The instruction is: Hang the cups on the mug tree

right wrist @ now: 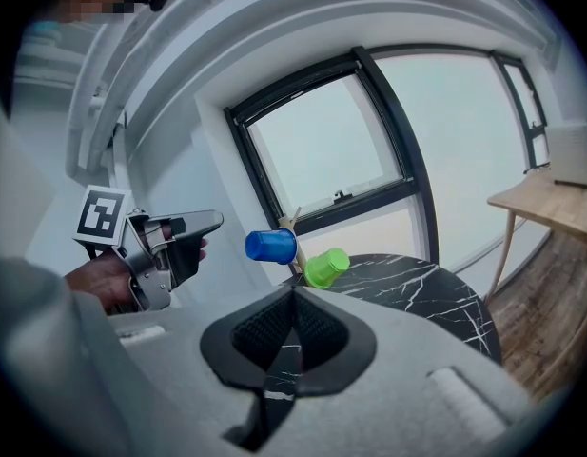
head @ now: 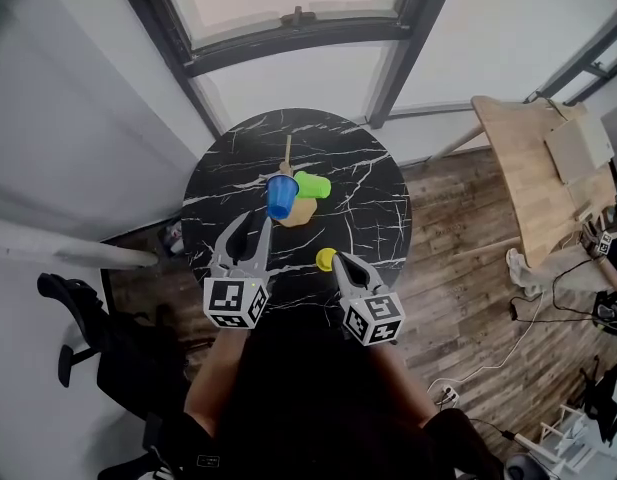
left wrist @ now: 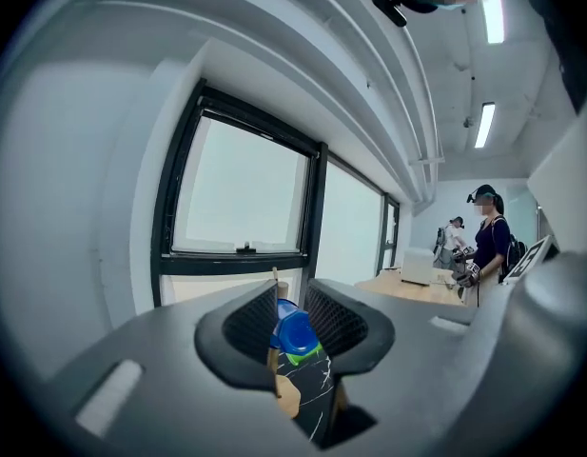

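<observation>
Both dark-sleeved forearms (head: 216, 373) reach forward from the person's body, side by side and level. The grey, two-jaw left gripper (head: 250, 226), with its black-and-white marker cube at the rear, points ahead with its jaws standing apart and a clear gap between the ribbed black pads (left wrist: 250, 324). A bare left hand (right wrist: 101, 279) is wrapped around its handle. Just beside it, the matching grey right gripper (head: 340, 259) angles slightly inward, its jaws pressed together along a single seam.
</observation>
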A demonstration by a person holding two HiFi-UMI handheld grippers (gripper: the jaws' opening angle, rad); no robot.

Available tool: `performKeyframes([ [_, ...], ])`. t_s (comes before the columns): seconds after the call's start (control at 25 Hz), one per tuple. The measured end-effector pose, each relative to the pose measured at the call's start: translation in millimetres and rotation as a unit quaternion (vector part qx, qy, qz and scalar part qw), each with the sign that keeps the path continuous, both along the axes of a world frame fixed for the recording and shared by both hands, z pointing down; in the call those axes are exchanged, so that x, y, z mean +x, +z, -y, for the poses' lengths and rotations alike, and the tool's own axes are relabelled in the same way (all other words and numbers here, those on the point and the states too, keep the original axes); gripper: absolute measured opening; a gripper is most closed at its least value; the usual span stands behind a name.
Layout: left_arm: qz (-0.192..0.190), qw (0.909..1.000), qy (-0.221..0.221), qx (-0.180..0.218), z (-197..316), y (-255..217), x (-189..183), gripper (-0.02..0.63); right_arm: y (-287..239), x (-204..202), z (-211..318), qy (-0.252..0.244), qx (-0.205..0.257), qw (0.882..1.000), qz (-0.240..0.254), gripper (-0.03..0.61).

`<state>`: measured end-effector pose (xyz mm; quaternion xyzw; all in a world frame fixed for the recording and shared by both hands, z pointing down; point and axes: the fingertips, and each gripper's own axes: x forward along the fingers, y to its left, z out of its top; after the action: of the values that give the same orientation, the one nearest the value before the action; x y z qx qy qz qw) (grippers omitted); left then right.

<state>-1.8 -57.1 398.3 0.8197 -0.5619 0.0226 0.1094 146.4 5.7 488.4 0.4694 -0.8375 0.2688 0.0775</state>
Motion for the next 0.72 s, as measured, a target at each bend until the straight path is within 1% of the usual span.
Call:
performKeyframes([
  [0.08,-0.007,0.9999,-0.010,0.007,-5.0,-4.9,-7.5,0.031,-1.3,-2.0,-0.1,-0.002,0.001,1.000,-0.001,0.002],
  [0.12,-0.010,0.9998,-0.013,0.009,-7.5,-5.9,-10.4,0.003,-1.7,-3.1,-0.3,-0.002,0.001,1.000,-0.001,0.002],
  [0.36,-0.031,0.9991,-0.015,0.027,-24.9,-5.5,-20.4,0.002,0.0,-6.5,-0.5,-0.001,-0.001,1.000,-0.006,0.002],
  [0.52,-0.029,0.9995,-0.011,0.006,-33.4,11.4,-23.7,0.002,3.3,-4.8,-0.4,0.006,-0.006,1.000,-0.010,0.002],
  [0.72,-0.032,0.9994,0.008,-0.009,-40.8,26.7,-20.9,0.002,11.2,-2.4,-2.7,0.020,-0.015,1.000,-0.017,0.002],
])
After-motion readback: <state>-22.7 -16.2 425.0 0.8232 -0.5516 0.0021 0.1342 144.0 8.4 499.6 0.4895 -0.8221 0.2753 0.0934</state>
